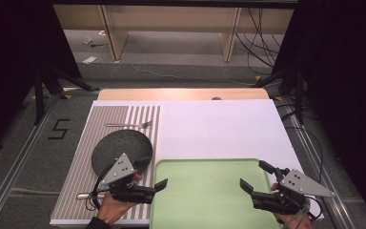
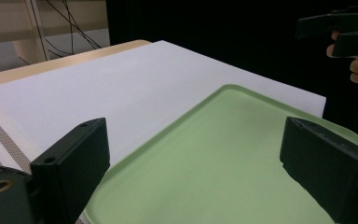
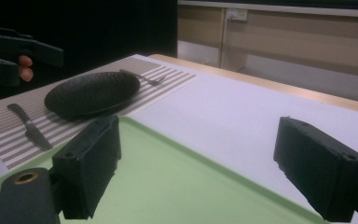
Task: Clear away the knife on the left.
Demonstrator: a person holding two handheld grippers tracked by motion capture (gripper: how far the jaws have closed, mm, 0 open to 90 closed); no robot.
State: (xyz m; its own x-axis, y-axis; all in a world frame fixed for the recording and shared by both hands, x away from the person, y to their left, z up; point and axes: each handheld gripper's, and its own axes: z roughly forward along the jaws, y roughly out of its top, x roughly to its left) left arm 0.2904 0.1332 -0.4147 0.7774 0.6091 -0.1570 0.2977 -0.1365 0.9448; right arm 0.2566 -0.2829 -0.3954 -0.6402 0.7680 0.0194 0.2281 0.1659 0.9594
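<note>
I am holding the left tongs (image 1: 158,186) wide and empty at the near left corner of the green tray (image 1: 205,164), and the right tongs (image 1: 256,177) wide and empty at its near right corner. I am judging nothing done yet: the tray is lying bare on the table (image 1: 219,129), while the black plate (image 1: 121,148), fork (image 1: 129,125) and knife (image 3: 29,127) are waiting on the striped placemat (image 1: 83,162) to its left.
</note>
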